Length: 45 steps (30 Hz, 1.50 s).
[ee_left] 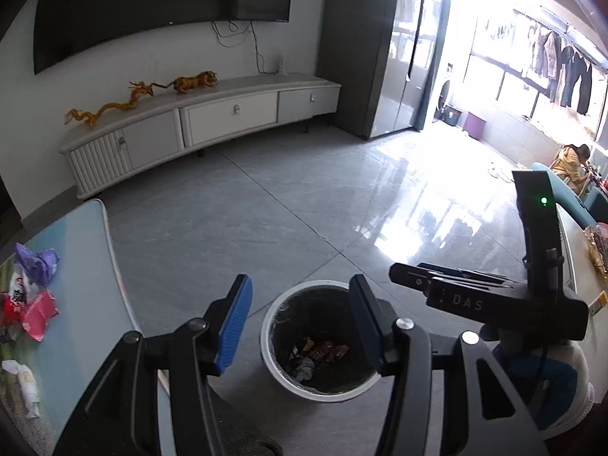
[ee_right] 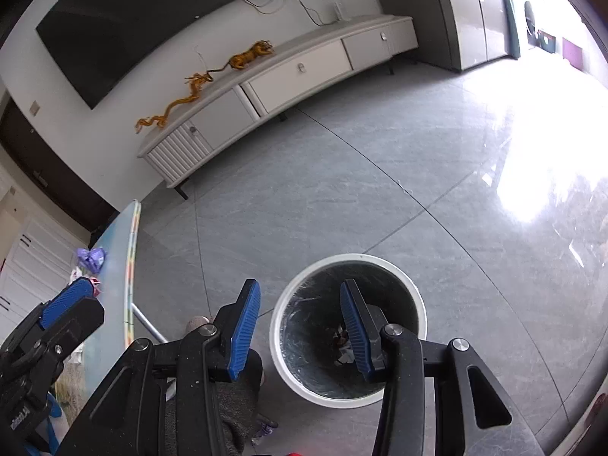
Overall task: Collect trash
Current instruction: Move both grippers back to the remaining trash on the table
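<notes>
Both grippers, left (ee_left: 300,326) and right (ee_right: 300,328), hang empty over the bin (ee_left: 266,342); left of it, wrappers (ee_left: 36,313) on the surface (ee_left: 87,266) look light, crinkly (we'd pinch a bunched fold).

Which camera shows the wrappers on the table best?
The left wrist view: the purple, red and white wrappers lie unobstructed on the table. The right wrist view shows only the purple one clearly; the left tongs hide the rest.

A home living room: a large black wall-mounted television (ee_left: 163,3) at eleven o'clock above a long white low cabinet (ee_left: 205,121), glossy grey floor tiles (ee_left: 288,205), and dark clothes drying on a rail (ee_left: 562,64) at two o'clock.
</notes>
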Available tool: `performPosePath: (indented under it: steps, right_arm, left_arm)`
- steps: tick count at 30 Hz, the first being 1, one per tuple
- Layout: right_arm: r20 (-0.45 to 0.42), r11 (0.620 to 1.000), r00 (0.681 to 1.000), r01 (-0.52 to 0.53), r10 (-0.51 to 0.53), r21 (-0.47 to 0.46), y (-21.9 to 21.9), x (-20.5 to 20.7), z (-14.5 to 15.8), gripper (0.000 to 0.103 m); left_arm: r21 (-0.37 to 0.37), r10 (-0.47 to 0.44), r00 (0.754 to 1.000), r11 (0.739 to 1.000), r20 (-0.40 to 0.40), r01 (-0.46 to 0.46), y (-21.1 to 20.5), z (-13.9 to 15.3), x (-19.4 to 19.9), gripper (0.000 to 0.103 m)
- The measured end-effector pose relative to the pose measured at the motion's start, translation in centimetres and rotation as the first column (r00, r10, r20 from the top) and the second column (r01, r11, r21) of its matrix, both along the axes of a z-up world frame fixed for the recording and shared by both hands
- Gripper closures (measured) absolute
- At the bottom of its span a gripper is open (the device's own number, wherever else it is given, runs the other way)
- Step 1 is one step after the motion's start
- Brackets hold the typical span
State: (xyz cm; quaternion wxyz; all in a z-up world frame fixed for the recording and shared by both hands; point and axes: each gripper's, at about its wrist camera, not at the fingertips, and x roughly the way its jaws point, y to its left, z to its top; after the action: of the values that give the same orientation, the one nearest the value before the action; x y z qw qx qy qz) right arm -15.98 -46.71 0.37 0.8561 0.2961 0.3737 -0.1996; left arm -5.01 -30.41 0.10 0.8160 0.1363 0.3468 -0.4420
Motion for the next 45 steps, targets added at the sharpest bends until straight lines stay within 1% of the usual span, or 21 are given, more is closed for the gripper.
performPosePath:
  steps: [3,5,7,9,13,15,17,19,23,25,27,31,38,45]
  right_arm:
    - [0.023,0.999,0.999,-0.028,0.029,-0.034,1.1,0.2,1.7,0.061]
    - [0.042,0.997,0.998,-0.050,0.052,-0.058,2.2,0.4,2.9,0.060]
    - [0.056,0.994,0.996,-0.069,0.074,-0.080,3.1,0.6,3.9,0.060]
    - [0.072,0.991,0.993,-0.091,0.098,-0.099,4.1,0.9,5.0,0.059]
    - [0.100,0.980,0.983,-0.140,0.155,-0.138,6.3,1.7,6.9,0.058]
    - [0.112,0.973,0.976,-0.168,0.186,-0.156,7.7,2.1,7.8,0.057]
    - [0.120,0.966,0.969,-0.196,0.218,-0.170,9.1,2.6,8.4,0.057]
    - [0.125,0.957,0.961,-0.224,0.248,-0.182,10.4,3.3,8.8,0.056]
    - [0.128,0.937,0.941,-0.283,0.313,-0.206,13.6,4.4,9.6,0.056]
    - [0.125,0.924,0.931,-0.312,0.344,-0.219,15.1,5.0,10.0,0.056]
    - [0.122,0.912,0.920,-0.337,0.371,-0.232,16.4,5.3,10.3,0.055]
    - [0.117,0.892,0.903,-0.374,0.412,-0.254,18.7,6.1,10.9,0.055]
    - [0.116,0.864,0.879,-0.417,0.462,-0.283,22.4,7.0,12.0,0.054]
    - [0.132,0.841,0.856,-0.443,0.500,-0.309,24.8,7.5,13.5,0.054]
  left_arm:
    - [-0.007,0.068,0.995,0.998,0.072,-0.068,2.1,1.8,0.0,0.052]
    - [-0.015,0.134,0.982,0.991,0.135,-0.133,3.8,3.0,0.1,0.052]
    - [-0.025,0.183,0.969,0.983,0.167,-0.181,5.2,4.2,0.5,0.052]
    - [-0.049,0.227,0.956,0.974,0.188,-0.221,6.9,5.5,0.6,0.052]
    - [-0.079,0.312,0.922,0.950,0.229,-0.301,9.9,7.2,0.7,0.052]
    - [-0.097,0.355,0.904,0.935,0.237,-0.342,11.8,7.9,0.6,0.052]
    - [-0.119,0.383,0.892,0.924,0.241,-0.364,13.3,8.1,0.1,0.052]
    - [-0.140,0.418,0.872,0.908,0.255,-0.394,15.0,8.5,-0.2,0.052]
    - [-0.187,0.465,0.848,0.884,0.254,-0.429,18.1,9.4,-0.8,0.051]
    - [-0.204,0.490,0.833,0.870,0.255,-0.449,19.6,9.8,-1.0,0.048]
    - [-0.226,0.518,0.818,0.853,0.251,-0.470,21.1,10.0,-1.2,0.046]
    - [-0.249,0.548,0.802,0.832,0.238,-0.495,23.6,10.3,-0.9,0.046]
    - [-0.286,0.606,0.761,0.790,0.230,-0.543,27.9,10.4,-0.8,0.046]
    - [-0.316,0.646,0.727,0.757,0.233,-0.571,30.7,11.0,-0.8,0.046]
